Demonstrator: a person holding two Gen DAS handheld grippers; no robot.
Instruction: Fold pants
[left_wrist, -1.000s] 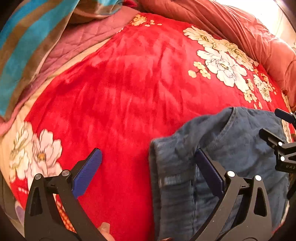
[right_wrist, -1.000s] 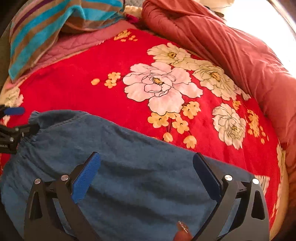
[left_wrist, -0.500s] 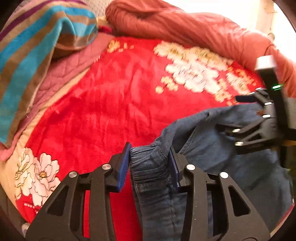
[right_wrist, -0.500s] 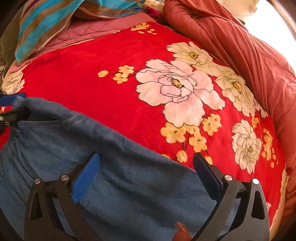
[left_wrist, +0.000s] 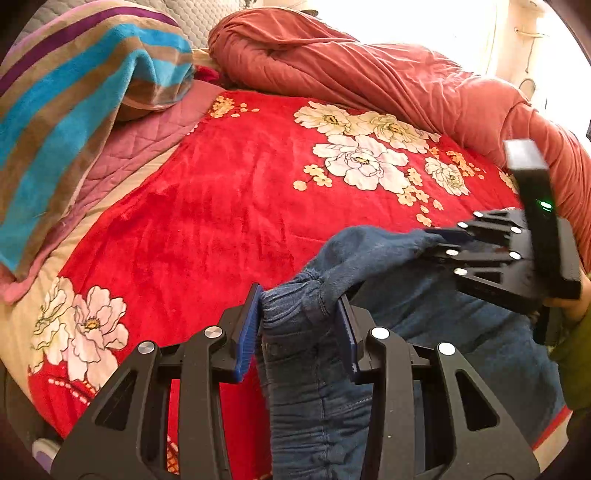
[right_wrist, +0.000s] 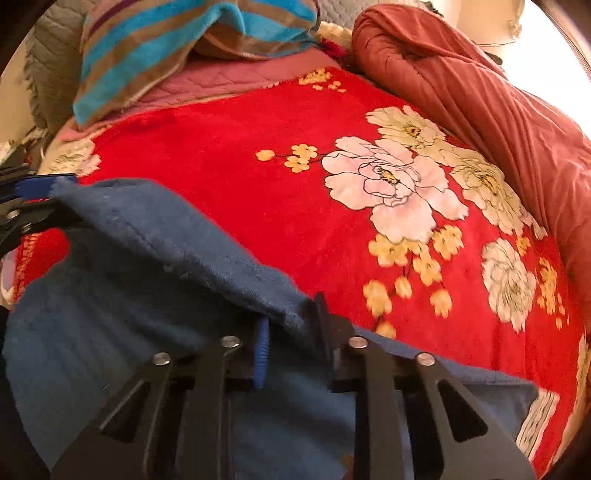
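Observation:
Blue denim pants (left_wrist: 436, 332) lie bunched at the near edge of a red flowered blanket (left_wrist: 221, 206). My left gripper (left_wrist: 299, 325) is shut on the gathered waistband and holds it lifted. My right gripper (right_wrist: 295, 343) is shut on the upper edge of the pants (right_wrist: 147, 295) farther along. In the left wrist view the right gripper (left_wrist: 436, 240) pinches the raised fabric edge to the right. In the right wrist view the left gripper (right_wrist: 40, 199) shows at the far left on the corner of the pants.
A striped blue and brown blanket (left_wrist: 74, 110) is heaped at the back left over a pink quilt (left_wrist: 140, 147). A rust-red duvet (left_wrist: 388, 81) is rolled along the back and right side. The red blanket (right_wrist: 258, 177) stretches beyond the pants.
Both grippers were open over the pants a second ago. The left one shut on the waistband first, then the right one shut on the upper edge. The edge is now lifted off the blanket.

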